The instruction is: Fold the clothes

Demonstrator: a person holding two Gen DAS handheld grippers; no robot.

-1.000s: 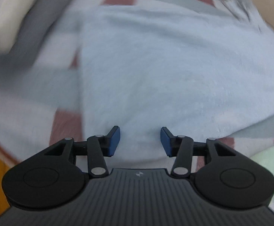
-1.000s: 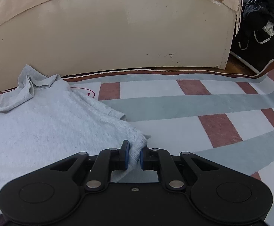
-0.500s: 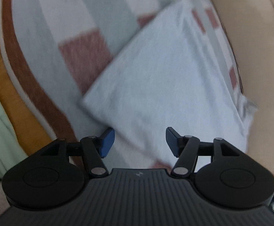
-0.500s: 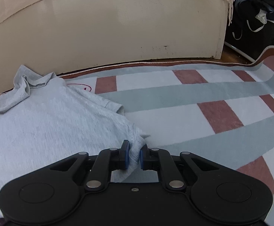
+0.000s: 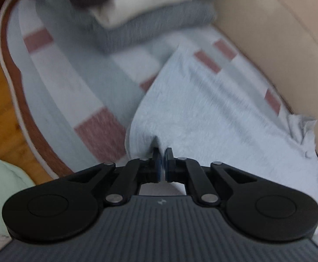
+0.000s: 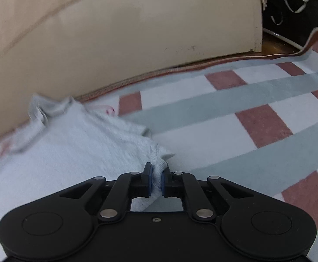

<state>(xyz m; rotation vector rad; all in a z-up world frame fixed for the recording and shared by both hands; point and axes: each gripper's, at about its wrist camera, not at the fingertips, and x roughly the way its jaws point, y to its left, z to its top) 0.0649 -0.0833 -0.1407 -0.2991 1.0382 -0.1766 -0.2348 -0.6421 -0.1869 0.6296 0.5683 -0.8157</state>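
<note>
The left gripper, angling steeply downward, is pinching the near edge of the pale blue garment, its fingers having just clenched on the cloth. The right gripper, tilting down, is grasping the garment's corner at lower centre; the garment is lying on the striped rug.

Soft, even daylight, not too bright, no glare. Smearing across the pale shirt and the striped rug in the left view, and blurring the folded pile at the top. Staying sharp on the black tool. Bending straight lines near the edges. Casting only faint shadows under the right tool.
</note>
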